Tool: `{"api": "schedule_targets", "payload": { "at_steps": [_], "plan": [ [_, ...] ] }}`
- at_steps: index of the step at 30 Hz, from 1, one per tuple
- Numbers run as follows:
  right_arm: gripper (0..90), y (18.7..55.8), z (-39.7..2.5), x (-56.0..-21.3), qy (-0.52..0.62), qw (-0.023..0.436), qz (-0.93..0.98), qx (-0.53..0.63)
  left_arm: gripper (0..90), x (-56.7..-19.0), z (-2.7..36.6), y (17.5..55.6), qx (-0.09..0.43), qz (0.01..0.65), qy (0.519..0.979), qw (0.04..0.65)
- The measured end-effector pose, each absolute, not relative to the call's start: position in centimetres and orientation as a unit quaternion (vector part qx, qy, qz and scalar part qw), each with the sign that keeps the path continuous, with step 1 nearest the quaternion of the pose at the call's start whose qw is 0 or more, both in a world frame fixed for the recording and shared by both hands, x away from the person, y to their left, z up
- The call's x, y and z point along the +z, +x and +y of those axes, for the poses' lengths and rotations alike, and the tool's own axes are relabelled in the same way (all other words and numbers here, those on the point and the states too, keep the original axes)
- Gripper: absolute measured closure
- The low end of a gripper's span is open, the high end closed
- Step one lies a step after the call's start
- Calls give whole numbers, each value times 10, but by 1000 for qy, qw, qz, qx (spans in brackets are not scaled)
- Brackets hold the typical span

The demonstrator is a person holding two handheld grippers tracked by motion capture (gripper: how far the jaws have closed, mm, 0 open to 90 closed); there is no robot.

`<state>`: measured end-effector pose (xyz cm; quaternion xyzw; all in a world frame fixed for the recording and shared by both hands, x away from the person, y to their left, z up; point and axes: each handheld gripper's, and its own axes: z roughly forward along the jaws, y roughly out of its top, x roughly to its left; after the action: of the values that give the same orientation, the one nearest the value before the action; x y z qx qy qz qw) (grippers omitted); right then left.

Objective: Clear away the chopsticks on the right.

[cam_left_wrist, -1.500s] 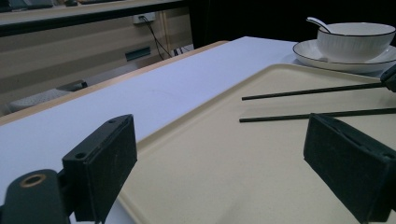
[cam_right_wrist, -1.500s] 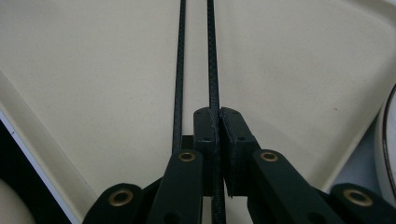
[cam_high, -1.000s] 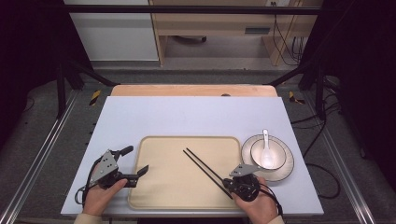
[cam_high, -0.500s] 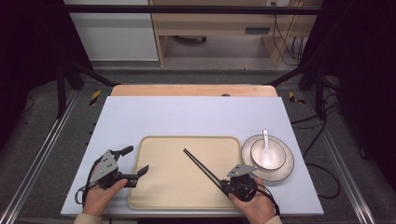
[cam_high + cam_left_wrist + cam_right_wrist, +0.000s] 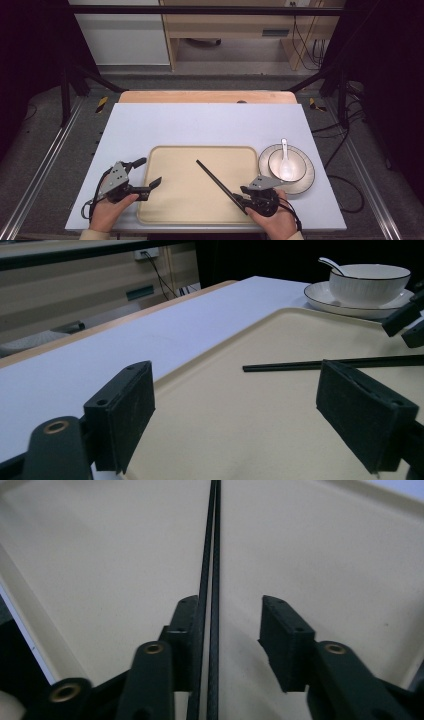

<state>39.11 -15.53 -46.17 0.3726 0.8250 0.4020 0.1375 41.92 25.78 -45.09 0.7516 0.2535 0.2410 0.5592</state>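
A pair of black chopsticks [image 5: 219, 182] lies side by side on the beige tray [image 5: 185, 205], slanting from its middle toward the near right corner. My right gripper [image 5: 242, 198] is at their near end. In the right gripper view the chopsticks [image 5: 213, 555] run between the parted jaws of the right gripper [image 5: 230, 605], against the left pad, with a clear gap to the right pad. My left gripper [image 5: 150, 171] stands open over the tray's left rim. In the left gripper view the left gripper [image 5: 237, 390] holds nothing, and the chopsticks [image 5: 325, 364] lie beyond it.
A white bowl [image 5: 287, 167] with a white spoon [image 5: 284, 156] in it sits on a plate [image 5: 306, 183], just right of the tray. The white table top [image 5: 200, 125] stretches to a wooden strip at the far edge. Dark frame rails flank the table.
The two chopsticks, slightly splayed a second ago, now lie together as one line on the tray. The right hand has shifted a little. The left gripper has not moved.
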Motion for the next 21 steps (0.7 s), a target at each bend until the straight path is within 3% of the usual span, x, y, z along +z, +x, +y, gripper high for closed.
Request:
{"api": "schedule_targets", "payload": {
  "at_steps": [3, 5, 6, 8, 9, 11, 16, 21],
  "plan": [
    [364, 394, -157, -460, 369, 138, 818, 419, 269, -445, 243, 416, 218, 258, 771, 540],
    [321, 395, -158, -459, 369, 138, 815, 424, 311, -443, 238, 415, 210, 257, 778, 533],
    [241, 395, -161, -456, 368, 145, 810, 433, 407, -442, 228, 414, 193, 256, 792, 520],
    [202, 394, -162, -454, 364, 152, 808, 437, 438, -441, 222, 414, 187, 258, 797, 513],
    [127, 392, -166, -451, 361, 167, 804, 442, 565, -441, 216, 414, 181, 260, 802, 506],
    [71, 389, -170, -448, 357, 180, 801, 446, 654, -440, 197, 417, 160, 257, 825, 478],
    [74, 383, -179, -443, 359, 194, 794, 450, 841, -441, 173, 427, 137, 262, 846, 445],
    [109, 369, -186, -442, 350, 218, 796, 443, 897, -443, 143, 440, 128, 263, 867, 403]
  ]
}}
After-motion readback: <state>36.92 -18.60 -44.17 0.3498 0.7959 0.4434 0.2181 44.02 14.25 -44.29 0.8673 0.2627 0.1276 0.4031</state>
